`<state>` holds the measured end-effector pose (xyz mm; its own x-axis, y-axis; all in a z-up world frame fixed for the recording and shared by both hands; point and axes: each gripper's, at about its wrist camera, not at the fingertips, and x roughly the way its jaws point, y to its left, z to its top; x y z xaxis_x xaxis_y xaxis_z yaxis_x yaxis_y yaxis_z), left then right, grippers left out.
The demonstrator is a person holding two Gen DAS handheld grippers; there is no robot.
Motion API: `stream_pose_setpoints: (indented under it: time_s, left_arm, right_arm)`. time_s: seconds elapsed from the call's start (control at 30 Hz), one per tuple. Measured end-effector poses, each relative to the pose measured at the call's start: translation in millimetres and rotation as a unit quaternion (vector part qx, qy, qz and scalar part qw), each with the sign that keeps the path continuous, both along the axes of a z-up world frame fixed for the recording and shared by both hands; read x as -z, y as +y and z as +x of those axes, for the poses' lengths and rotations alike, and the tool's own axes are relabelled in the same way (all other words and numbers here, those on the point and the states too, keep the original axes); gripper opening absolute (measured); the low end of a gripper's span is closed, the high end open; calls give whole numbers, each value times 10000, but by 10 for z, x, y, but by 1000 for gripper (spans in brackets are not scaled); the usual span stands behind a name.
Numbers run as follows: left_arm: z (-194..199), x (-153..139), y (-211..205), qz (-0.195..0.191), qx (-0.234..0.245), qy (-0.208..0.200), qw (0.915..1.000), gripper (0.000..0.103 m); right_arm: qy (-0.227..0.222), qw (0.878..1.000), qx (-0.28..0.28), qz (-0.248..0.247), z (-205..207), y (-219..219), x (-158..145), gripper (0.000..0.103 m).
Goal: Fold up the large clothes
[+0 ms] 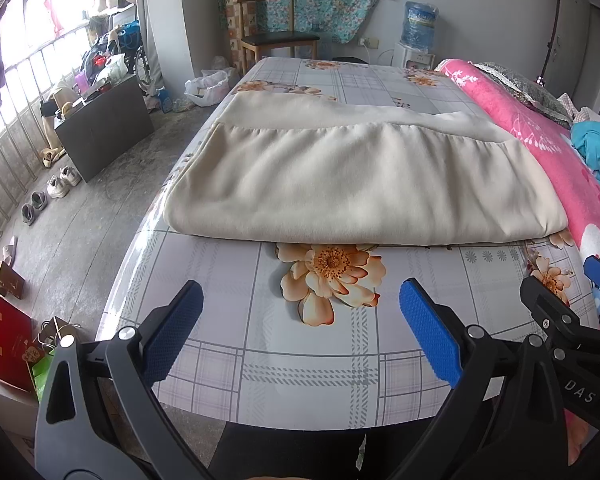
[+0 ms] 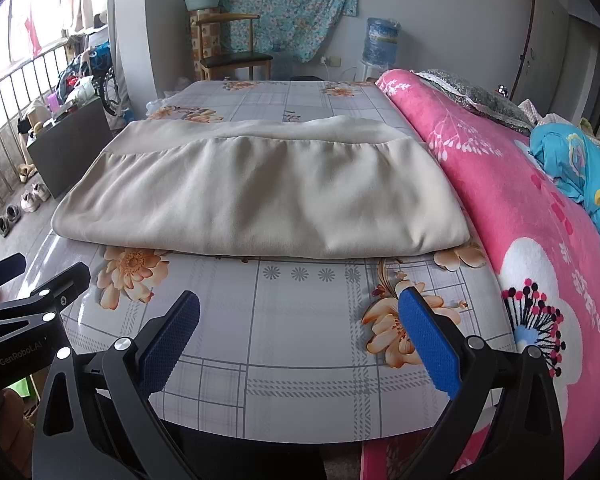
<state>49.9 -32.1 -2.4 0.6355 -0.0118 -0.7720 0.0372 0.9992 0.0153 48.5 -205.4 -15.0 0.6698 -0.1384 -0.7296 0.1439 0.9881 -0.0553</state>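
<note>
- Surroundings, referenced to the cream garment (image 1: 364,176): pink floral blanket (image 1: 540,148) lies along its right edge, touching or nearly so; blue bundle of cloth (image 2: 576,164) sits on that blanket further right; wooden chair (image 1: 276,36) and water bottle (image 1: 419,26) stand well beyond the garment's far edge, against the wall.
- Garment position: folded into a wide rectangle, flat on the table (image 1: 300,344), gathered seam band running across its far portion. Bare tablecloth separates its near edge from both grippers; nothing lies between.
- Left gripper (image 1: 298,320): jaws spread wide, holding nothing, short of the garment's near edge.
- Right gripper (image 2: 298,324): jaws likewise spread wide, empty, short of the same edge.
- View differences: left wrist view shows shoes (image 1: 58,186), red gift bag (image 1: 10,340) and dark cabinet (image 1: 104,136) on the floor left of the garment; right wrist view shows more of the blanket's white flower pattern.
- Materials: garment soft, matte knit; tablecloth glossy, checked, printed with orange flowers; gripper pads (image 1: 428,328) blue, dimpled.
</note>
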Motion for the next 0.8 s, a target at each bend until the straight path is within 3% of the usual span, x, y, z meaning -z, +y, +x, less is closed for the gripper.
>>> stream_pose_setpoints:
  time_s: [0.8]
  left_arm:
    - [-1,-3,12,8,6,-5,10000,95]
  right_arm:
    - [6,10000,-7,1,0,-16,9,97]
